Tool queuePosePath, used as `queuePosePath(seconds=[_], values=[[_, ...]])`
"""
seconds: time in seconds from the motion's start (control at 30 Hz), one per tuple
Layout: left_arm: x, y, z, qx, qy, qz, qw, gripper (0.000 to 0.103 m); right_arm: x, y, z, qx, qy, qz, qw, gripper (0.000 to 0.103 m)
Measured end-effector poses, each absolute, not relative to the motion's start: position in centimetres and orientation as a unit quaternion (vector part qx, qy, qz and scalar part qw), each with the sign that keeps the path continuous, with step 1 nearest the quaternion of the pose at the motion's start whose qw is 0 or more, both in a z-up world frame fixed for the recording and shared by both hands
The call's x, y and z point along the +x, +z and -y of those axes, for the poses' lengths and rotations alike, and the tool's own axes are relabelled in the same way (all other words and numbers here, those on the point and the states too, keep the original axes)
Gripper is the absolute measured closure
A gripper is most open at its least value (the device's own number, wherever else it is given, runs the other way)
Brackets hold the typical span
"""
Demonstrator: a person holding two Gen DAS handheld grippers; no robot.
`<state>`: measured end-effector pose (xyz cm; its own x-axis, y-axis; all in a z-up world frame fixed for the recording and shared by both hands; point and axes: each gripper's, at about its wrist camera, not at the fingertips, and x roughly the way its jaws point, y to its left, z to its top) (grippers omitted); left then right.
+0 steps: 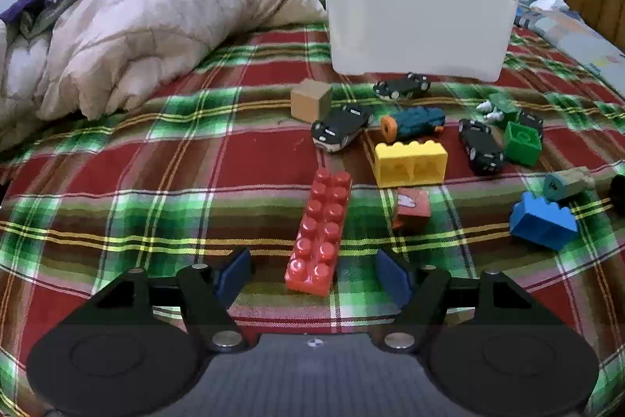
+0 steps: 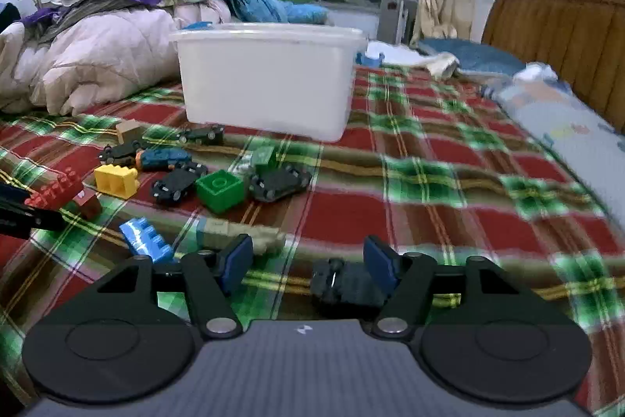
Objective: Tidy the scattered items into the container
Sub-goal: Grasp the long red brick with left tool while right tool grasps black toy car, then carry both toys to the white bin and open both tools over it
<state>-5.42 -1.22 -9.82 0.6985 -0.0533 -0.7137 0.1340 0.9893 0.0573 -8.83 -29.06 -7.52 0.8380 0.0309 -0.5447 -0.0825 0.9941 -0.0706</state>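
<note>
A white plastic bin (image 1: 418, 26) stands on the plaid bed; it also shows in the right wrist view (image 2: 269, 81). Toys lie scattered before it. My left gripper (image 1: 314, 274) is open, its jaws on either side of the near end of a long red brick (image 1: 320, 233), not touching. Beyond lie a yellow brick (image 1: 410, 163), black cars (image 1: 341, 129), a teal car (image 1: 416, 122), a green brick (image 1: 521, 143), a blue brick (image 1: 543, 221) and a tan cube (image 1: 310, 100). My right gripper (image 2: 306, 264) is open, with a dark toy car (image 2: 343, 282) between its jaws, close to the right pad.
A heap of quilts and clothes (image 1: 129, 22) fills the left side of the bed. A wooden headboard (image 2: 562, 30) and pillow (image 2: 566, 120) stand at the right. A small red-brown block (image 1: 412, 208) and a tan-teal toy (image 1: 568, 182) lie near the bricks.
</note>
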Motion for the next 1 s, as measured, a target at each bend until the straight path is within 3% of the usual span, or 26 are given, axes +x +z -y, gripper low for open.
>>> queuePosePath(seconds=[0.13, 0.33, 0.5, 0.53, 0.57, 0.67, 0.73, 0.9, 1.0], values=[[-5.0, -10.0, 1.5, 0.056, -0.051, -0.378, 0.923, 0.028, -9.2, -8.1, 28.4, -0.085, 0.003, -0.281, 0.956, 0.017], [-4.2, -10.3, 1.7, 0.055, -0.055, -0.371, 0.925, 0.028, -8.7, -8.6, 29.6, -0.088, -0.041, -0.291, 0.952, 0.015], [-3.8, -10.4, 1.5, 0.047, -0.060, -0.369, 0.926, 0.028, -7.4, -9.5, 30.6, -0.040, -0.046, -0.330, 0.942, 0.016], [-3.8, -10.5, 1.5, 0.046, -0.061, -0.369, 0.926, 0.029, -7.2, -9.6, 30.9, -0.027, -0.046, -0.337, 0.940, 0.021], [-3.8, -10.5, 1.4, 0.045, -0.062, -0.368, 0.927, 0.033, -7.2, -9.7, 31.1, -0.016, -0.045, -0.340, 0.939, 0.035], [-4.0, -10.2, 1.3, 0.038, -0.069, -0.361, 0.929, 0.054, -7.3, -9.7, 31.5, 0.008, -0.044, -0.341, 0.939, 0.035], [-4.0, -10.0, 1.1, 0.032, -0.072, -0.358, 0.930, 0.062, -7.4, -9.7, 31.5, 0.010, -0.042, -0.340, 0.939, 0.035], [-3.9, -10.0, 1.1, 0.030, -0.076, -0.355, 0.931, 0.066, -7.5, -9.3, 31.6, 0.016, -0.037, -0.336, 0.941, 0.034], [-3.8, -10.3, 1.4, 0.041, -0.080, -0.357, 0.930, 0.061, -7.4, -9.3, 31.5, 0.015, -0.037, -0.341, 0.939, 0.034]])
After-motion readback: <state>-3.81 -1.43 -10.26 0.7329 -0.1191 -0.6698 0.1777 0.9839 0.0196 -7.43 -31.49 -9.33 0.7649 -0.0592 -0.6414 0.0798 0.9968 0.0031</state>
